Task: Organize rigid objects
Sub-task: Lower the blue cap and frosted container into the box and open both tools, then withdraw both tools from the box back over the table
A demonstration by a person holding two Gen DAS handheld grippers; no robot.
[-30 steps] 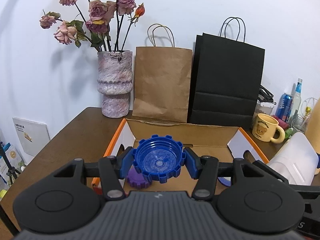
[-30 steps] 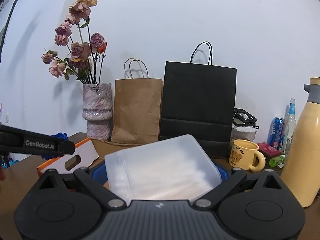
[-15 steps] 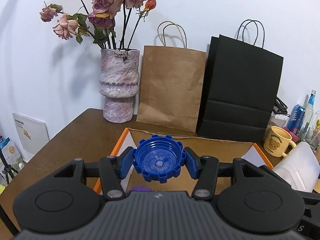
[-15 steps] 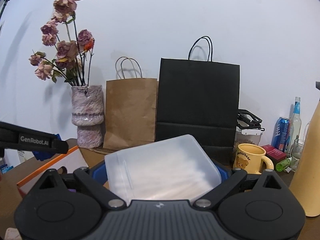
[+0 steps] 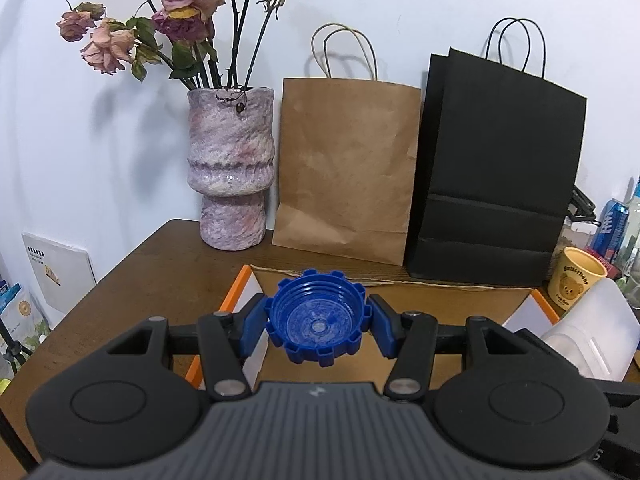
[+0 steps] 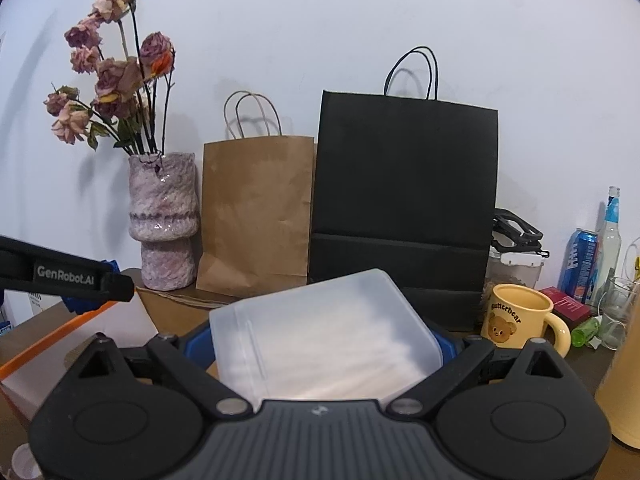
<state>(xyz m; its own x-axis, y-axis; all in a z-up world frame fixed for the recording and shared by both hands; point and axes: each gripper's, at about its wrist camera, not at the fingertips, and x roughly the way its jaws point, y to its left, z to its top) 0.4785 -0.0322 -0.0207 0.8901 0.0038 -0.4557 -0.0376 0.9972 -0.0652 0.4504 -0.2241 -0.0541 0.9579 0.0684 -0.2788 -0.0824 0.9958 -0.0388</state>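
Left gripper (image 5: pixel 317 322): closed on blue ridged cap (image 5: pixel 316 319), lower centre, held above cardboard box (image 5: pixel 404 300). Right gripper (image 6: pixel 320 344): clamped on translucent container (image 6: pixel 320 340), lower centre. Step judged: carrying. Next: lowering into box is called for. Beyond: vase (image 5: pixel 231 168), upper left.

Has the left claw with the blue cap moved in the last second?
Yes. The left claw, shut on the blue cap, has swung left: the vase and paper bags slid rightward, and the purple cap below dropped from view.

"Butterbear" on mug (image 6: pixel 516 322); "GenRobot.AI", hand-held gripper (image 6: pixel 66 275)
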